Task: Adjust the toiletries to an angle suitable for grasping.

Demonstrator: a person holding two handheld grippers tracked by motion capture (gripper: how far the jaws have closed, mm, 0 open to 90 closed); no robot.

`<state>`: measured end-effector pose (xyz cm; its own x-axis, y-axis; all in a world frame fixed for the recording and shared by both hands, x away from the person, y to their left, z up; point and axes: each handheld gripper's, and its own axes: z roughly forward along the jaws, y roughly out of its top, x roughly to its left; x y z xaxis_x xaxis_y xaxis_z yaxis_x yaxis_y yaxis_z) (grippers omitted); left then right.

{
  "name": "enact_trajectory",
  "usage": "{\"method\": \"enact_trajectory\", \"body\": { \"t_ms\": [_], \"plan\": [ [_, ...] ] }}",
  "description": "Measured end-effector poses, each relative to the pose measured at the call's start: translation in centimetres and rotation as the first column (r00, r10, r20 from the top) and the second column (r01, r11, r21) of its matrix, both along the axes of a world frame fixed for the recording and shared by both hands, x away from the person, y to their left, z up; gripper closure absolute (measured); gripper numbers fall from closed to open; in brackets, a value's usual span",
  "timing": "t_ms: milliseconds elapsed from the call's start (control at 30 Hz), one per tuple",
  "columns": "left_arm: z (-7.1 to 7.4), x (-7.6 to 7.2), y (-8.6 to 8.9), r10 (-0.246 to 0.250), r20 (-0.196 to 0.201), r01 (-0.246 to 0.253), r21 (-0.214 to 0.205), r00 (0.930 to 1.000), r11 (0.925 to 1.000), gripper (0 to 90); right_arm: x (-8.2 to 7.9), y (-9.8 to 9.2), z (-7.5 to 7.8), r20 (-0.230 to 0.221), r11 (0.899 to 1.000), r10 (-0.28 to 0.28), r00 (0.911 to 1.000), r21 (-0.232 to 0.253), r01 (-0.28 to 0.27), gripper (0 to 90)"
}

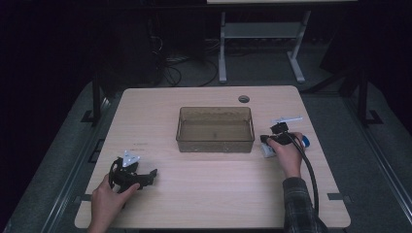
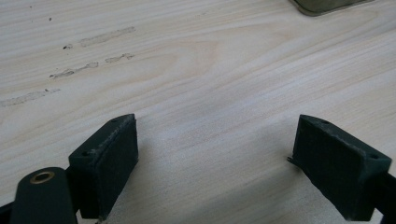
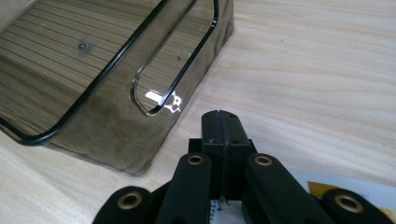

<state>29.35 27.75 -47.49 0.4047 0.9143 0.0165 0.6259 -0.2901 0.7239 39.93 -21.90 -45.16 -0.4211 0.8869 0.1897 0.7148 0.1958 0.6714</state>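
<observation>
High view, itemised: one wooden table [image 1: 214, 194]; one smoky translucent bin [image 1: 215, 129] at table centre, empty; one white flat packet [image 1: 268, 151] just right of the bin, under the right gripper [image 1: 272, 141]; two hand-held grippers. Right gripper view: jaws pressed together, nothing visibly between them, tips near the bin's short wall, packet beneath. Left gripper [image 1: 145, 175], front left of table: jaws spread wide over bare wood, holding nothing
</observation>
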Motion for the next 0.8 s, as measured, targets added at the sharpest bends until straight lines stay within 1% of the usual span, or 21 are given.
{"method": "enact_trajectory", "body": {
  "t_ms": [133, 433, 567, 633, 800],
  "plan": [
    [0.0, 0.0, 0.0, 0.000, 0.001, 0.000, 0.000, 1.0000, 1.0000, 13.1, -0.1, 0.1, -0.1, -0.005, 1.000, 0.006, 1.0000, -0.010, -0.006, 90.0],
    [0.0, 0.0, 0.0, 0.000, -0.001, 0.000, 0.001, 1.0000, 1.0000, 13.1, -0.5, 0.1, 0.2, -0.009, 0.999, 0.021, 0.9997, -0.028, -0.022, 90.0],
    [0.0, 0.0, 0.0, 0.000, 0.002, 0.000, 0.000, 1.0000, 1.0000, 13.0, -0.9, 0.0, 0.1, -0.013, 1.000, 0.019, 0.9997, -0.022, -0.019, 90.0],
    [0.0, 0.0, 0.0, -0.001, 0.002, 0.001, 0.000, 1.0000, 1.0000, 13.0, -1.1, -0.1, 0.0, -0.008, 1.000, 0.022, 0.9997, -0.022, -0.022, 90.0],
    [0.0, 0.0, 0.0, -0.001, 0.002, 0.001, 0.000, 1.0000, 1.0000, 13.1, -1.9, -0.2, -0.1, -0.006, 0.999, 0.035, 0.9994, -0.032, -0.035, 90.0]
  ]
}}
